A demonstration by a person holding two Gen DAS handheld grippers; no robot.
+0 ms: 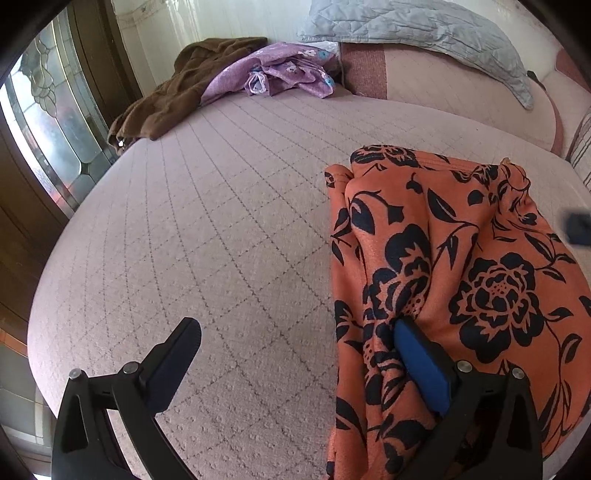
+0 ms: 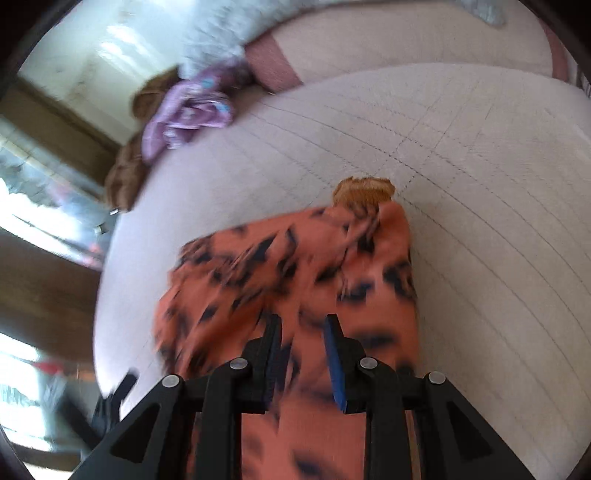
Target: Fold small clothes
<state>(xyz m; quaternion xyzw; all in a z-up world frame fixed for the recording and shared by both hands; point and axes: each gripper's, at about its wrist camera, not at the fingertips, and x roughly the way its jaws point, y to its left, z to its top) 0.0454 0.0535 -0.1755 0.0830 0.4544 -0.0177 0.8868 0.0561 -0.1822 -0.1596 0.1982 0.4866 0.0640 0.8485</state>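
An orange garment with a black flower print [image 1: 461, 258] lies rumpled on the pink quilted bed [image 1: 221, 221], at the right of the left wrist view. My left gripper [image 1: 297, 325] stands wide open. Its blue-padded right finger [image 1: 421, 365] rests against the garment's left fold, and its left finger is over bare bedcover. In the blurred right wrist view the garment [image 2: 295, 266] spreads under my right gripper [image 2: 301, 325]. Those jaws stand a narrow gap apart, with cloth seen through the gap and no pad visibly pressing on it. A tan edge [image 2: 364, 188] shows at the garment's far end.
A brown garment [image 1: 166, 99] and a purple flowered cloth [image 1: 280, 70] are heaped at the bed's far left corner. A grey quilted pillow [image 1: 424, 33] lies along the far side. A glazed wooden door [image 1: 48, 122] stands past the left edge of the bed.
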